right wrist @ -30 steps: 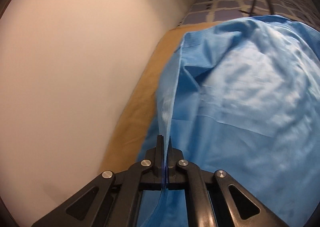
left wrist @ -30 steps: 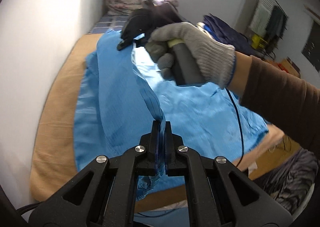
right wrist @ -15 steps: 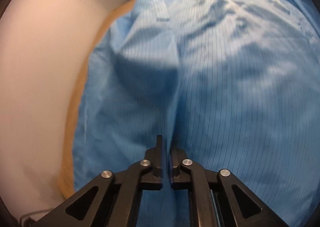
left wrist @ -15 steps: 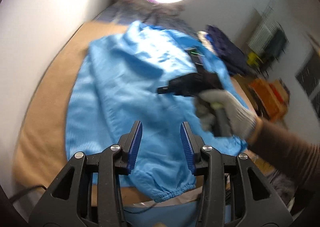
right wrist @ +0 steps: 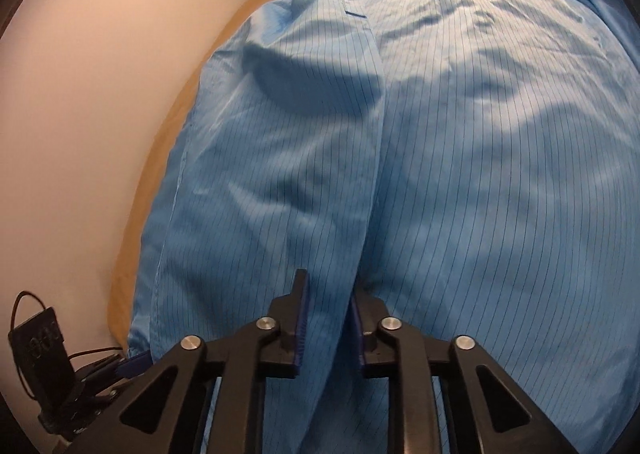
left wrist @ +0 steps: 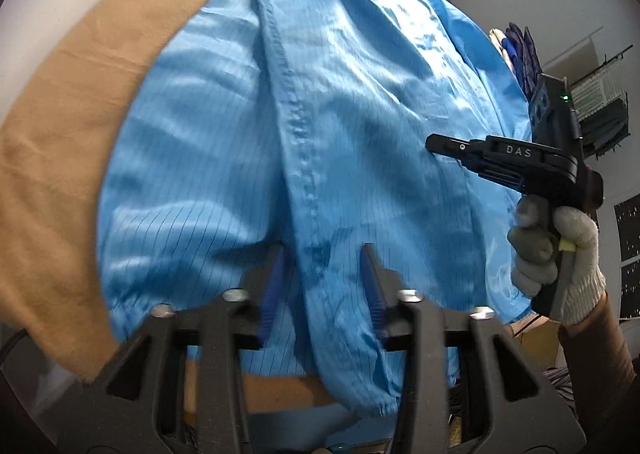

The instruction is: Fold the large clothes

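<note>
A tan-covered bed (left wrist: 52, 158) carries the blue garment (left wrist: 360, 102), which lies spread over most of it, reaching from the bed's near edge toward the far end by the wall. The garment is a shiny light-blue fabric with thin dark pinstripes, a stitched front placket running up its middle and gathered elastic hems at the near edge; soft wrinkles cross it. Its long axis runs from the near edge away toward the far end, collar end farthest. Its far right part is cut off by the lens rim, and the left view is blurred low down. The left gripper (left wrist: 322, 286) hovers at the near hem with its jaws apart and closing, the placket fold between them but not pressed. The right gripper (right wrist: 326, 318), held by a gloved hand (left wrist: 556, 254), stands slightly spread astride a raised fold, apparently not pinching it.
</note>
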{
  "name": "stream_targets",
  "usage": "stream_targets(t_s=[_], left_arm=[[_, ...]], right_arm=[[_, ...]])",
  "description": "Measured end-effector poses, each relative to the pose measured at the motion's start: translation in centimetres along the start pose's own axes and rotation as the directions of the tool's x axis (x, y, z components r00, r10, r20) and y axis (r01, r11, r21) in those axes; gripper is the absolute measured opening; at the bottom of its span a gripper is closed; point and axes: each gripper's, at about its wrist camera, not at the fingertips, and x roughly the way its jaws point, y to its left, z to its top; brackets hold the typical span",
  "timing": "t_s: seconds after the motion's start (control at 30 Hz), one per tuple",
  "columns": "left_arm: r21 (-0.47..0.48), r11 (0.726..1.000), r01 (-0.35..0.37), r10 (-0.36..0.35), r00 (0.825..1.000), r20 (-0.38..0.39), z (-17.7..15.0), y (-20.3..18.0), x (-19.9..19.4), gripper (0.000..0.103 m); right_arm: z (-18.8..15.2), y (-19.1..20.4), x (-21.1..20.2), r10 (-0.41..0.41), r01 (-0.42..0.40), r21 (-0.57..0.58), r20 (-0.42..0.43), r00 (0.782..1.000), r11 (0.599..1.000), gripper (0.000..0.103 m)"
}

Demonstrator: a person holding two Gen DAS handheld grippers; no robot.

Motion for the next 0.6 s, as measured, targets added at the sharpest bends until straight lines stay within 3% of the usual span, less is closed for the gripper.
stream_targets(t_s=[0.03,0.2,0.4,0.6], left_arm=[[0.008,1.0,-0.015,0.015,1.0,0.0,0.0,0.0,0.1,0.0],[-0.002,1.0,-0.01,0.011,0.999,0.033,0.5,0.8,-1.1,0.0],[-0.033,0.994,-0.107,0.11,0.991,0.071,0.8,2.7,-3.1,0.0],[-0.094,0.97,-0.224,0.235,0.963,0.132,1.2,5.5,-5.2,0.0]], right_arm=[[-0.2,-0.1,0.0,0.014,-0.014,0.004,-0.002,1.0,1.0,0.004],[-1.4,0.3,-0.4,0.056,-0.056,0.003,-0.002,0.998,0.998,0.0],[-1.3,2.2,0.6,0.13,-0.129,0.01,-0.02,0.991,0.992,0.0],[-1.7,5.3,1.5,0.188,-0.189,-0.018,-0.04,0.981,0.982,0.0]])
